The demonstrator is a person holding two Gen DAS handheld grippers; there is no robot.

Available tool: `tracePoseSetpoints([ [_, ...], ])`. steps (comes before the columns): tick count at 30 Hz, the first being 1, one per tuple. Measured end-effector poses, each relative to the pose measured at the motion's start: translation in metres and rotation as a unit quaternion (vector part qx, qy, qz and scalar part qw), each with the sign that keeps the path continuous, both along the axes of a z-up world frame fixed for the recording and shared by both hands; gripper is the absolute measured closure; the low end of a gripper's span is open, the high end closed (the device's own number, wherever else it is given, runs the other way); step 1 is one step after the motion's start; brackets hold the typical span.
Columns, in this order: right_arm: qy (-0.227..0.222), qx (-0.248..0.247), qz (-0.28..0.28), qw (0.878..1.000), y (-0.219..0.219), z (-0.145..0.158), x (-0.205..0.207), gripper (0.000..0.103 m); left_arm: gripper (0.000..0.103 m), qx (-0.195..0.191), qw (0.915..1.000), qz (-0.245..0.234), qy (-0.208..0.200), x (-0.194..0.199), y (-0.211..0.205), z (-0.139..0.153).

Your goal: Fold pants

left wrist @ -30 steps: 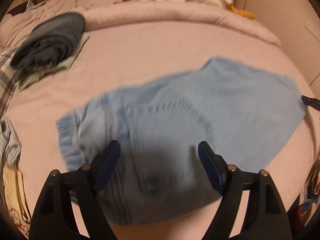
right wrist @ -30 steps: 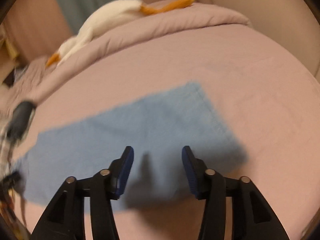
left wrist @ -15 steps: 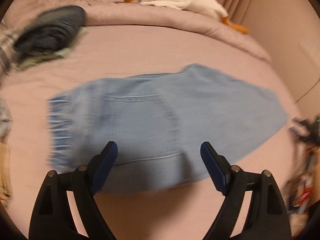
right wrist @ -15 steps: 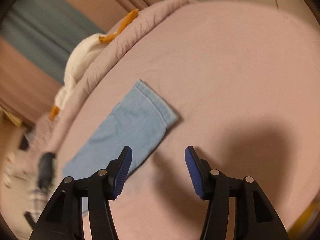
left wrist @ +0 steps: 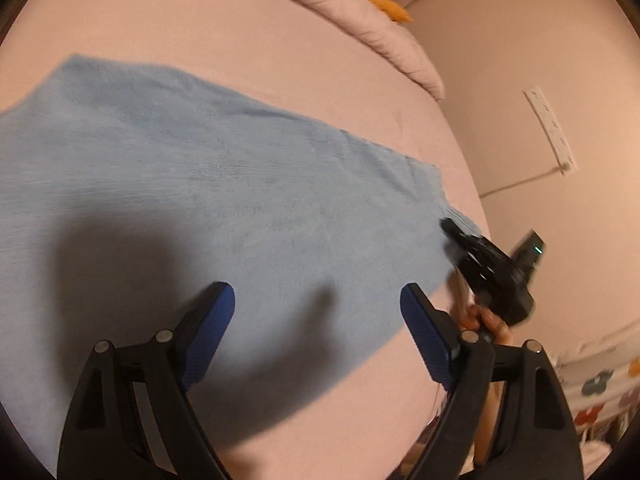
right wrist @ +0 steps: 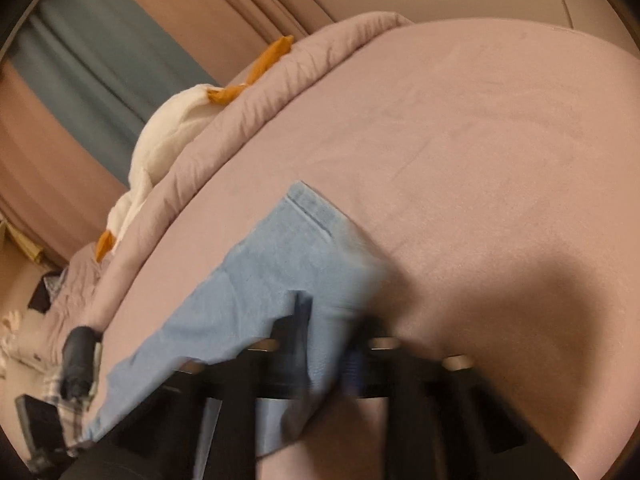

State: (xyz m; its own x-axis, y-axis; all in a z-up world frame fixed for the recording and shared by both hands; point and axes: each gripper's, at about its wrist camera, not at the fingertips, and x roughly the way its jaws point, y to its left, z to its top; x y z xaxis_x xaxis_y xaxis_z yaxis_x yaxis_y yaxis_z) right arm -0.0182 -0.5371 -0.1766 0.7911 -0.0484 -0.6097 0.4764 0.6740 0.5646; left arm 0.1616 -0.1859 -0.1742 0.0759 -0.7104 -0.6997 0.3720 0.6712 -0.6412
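Light blue denim pants (left wrist: 208, 184) lie flat on a pink bed (left wrist: 240, 24). My left gripper (left wrist: 318, 312) is open and hovers above the leg part, holding nothing. My right gripper (left wrist: 454, 236) shows at the pants' hem end at the right, held by a hand. In the right wrist view the hem end of the pants (right wrist: 288, 264) runs between the blurred blue fingers (right wrist: 304, 320) of my right gripper (right wrist: 328, 340), which look closed on the cloth.
A rolled pink duvet (left wrist: 360, 20) and a white plush goose (right wrist: 160, 136) lie along the bed's far edge. A wall with a power strip (left wrist: 552, 128) stands at the right. Folded dark clothes (right wrist: 76, 356) lie at the far left.
My right gripper has moved down to the hem end of the pants and closed on it. My left gripper has swung right along the pants leg, still open.
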Motion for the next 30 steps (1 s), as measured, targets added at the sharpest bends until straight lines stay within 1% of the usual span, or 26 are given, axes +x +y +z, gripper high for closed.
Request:
tracePoseSetpoints([
  [1,-0.006,-0.003,-0.001,1.000,0.000,0.002,-0.002,0.090,0.019,-0.005,1.0000,0.007,0.004,0.003,-0.001,-0.003],
  [3,-0.013,-0.036,0.009,0.999,0.010,0.016,0.000,0.090,0.018,-0.019,0.9996,0.015,0.016,0.008,0.000,-0.003],
  [4,-0.022,-0.065,0.025,0.997,0.021,0.029,0.003,0.090,0.018,-0.025,0.9993,0.017,0.022,0.010,0.001,-0.003],
  [7,-0.044,-0.116,0.076,0.989,0.054,0.056,0.015,0.090,0.018,-0.049,0.9971,0.033,0.048,0.016,0.007,0.000],
  [9,-0.063,-0.151,0.120,0.979,0.088,0.074,0.025,0.090,0.018,-0.065,0.9948,0.050,0.060,0.020,0.013,0.005],
  [10,-0.064,-0.163,0.133,0.976,0.100,0.078,0.028,0.090,0.018,-0.080,0.9931,0.057,0.063,0.022,0.018,0.008],
  [11,-0.067,-0.181,0.154,0.969,0.119,0.081,0.033,0.090,0.018,-0.103,0.9905,0.064,0.064,0.020,0.021,0.012],
  [12,-0.069,-0.194,0.168,0.964,0.133,0.082,0.036,0.090,0.016,-0.132,0.9864,0.073,0.066,0.021,0.023,0.016],
  [13,-0.068,-0.211,0.186,0.957,0.150,0.082,0.039,0.090,0.011,-0.154,0.9823,0.082,0.070,0.021,0.025,0.018],
  [15,-0.059,-0.240,0.224,0.943,0.185,0.075,0.049,0.090,0.005,-0.186,0.9746,0.091,0.087,0.022,0.025,0.019],
  [17,-0.054,-0.268,0.257,0.927,0.218,0.065,0.053,0.090,0.005,-0.201,0.9695,0.090,0.108,0.026,0.020,0.016],
  [19,-0.053,-0.280,0.290,0.914,0.250,0.056,0.056,0.090,0.006,-0.202,0.9647,0.096,0.139,0.030,0.013,0.004],
  [20,-0.052,-0.284,0.300,0.909,0.260,0.054,0.058,0.090,0.007,-0.204,0.9618,0.101,0.152,0.032,0.011,-0.001],
  [21,-0.051,-0.292,0.314,0.902,0.273,0.050,0.060,0.090,0.018,-0.202,0.9610,0.111,0.153,0.033,0.016,-0.001],
  [22,-0.048,-0.300,0.324,0.896,0.284,0.048,0.062,0.090,0.040,-0.198,0.9615,0.122,0.147,0.035,0.022,-0.001],
  [23,-0.043,-0.310,0.330,0.890,0.292,0.046,0.063,0.090,0.054,-0.190,0.9635,0.131,0.136,0.036,0.029,0.001],
  [24,-0.037,-0.323,0.335,0.884,0.299,0.045,0.064,0.090,0.081,-0.179,0.9660,0.139,0.124,0.039,0.035,0.003],
  [25,-0.034,-0.337,0.340,0.877,0.305,0.044,0.062,0.090,0.088,-0.177,0.9672,0.140,0.116,0.042,0.041,0.006],
  [26,-0.033,-0.349,0.345,0.871,0.312,0.044,0.063,0.090,0.089,-0.175,0.9684,0.143,0.106,0.042,0.047,0.010],
  [27,-0.034,-0.358,0.349,0.866,0.318,0.044,0.061,0.090,0.093,-0.168,0.9709,0.146,0.089,0.041,0.053,0.016],
  [30,-0.047,-0.368,0.360,0.856,0.335,0.045,0.059,0.090,0.094,-0.142,0.9777,0.148,0.045,0.041,0.069,0.032],
])
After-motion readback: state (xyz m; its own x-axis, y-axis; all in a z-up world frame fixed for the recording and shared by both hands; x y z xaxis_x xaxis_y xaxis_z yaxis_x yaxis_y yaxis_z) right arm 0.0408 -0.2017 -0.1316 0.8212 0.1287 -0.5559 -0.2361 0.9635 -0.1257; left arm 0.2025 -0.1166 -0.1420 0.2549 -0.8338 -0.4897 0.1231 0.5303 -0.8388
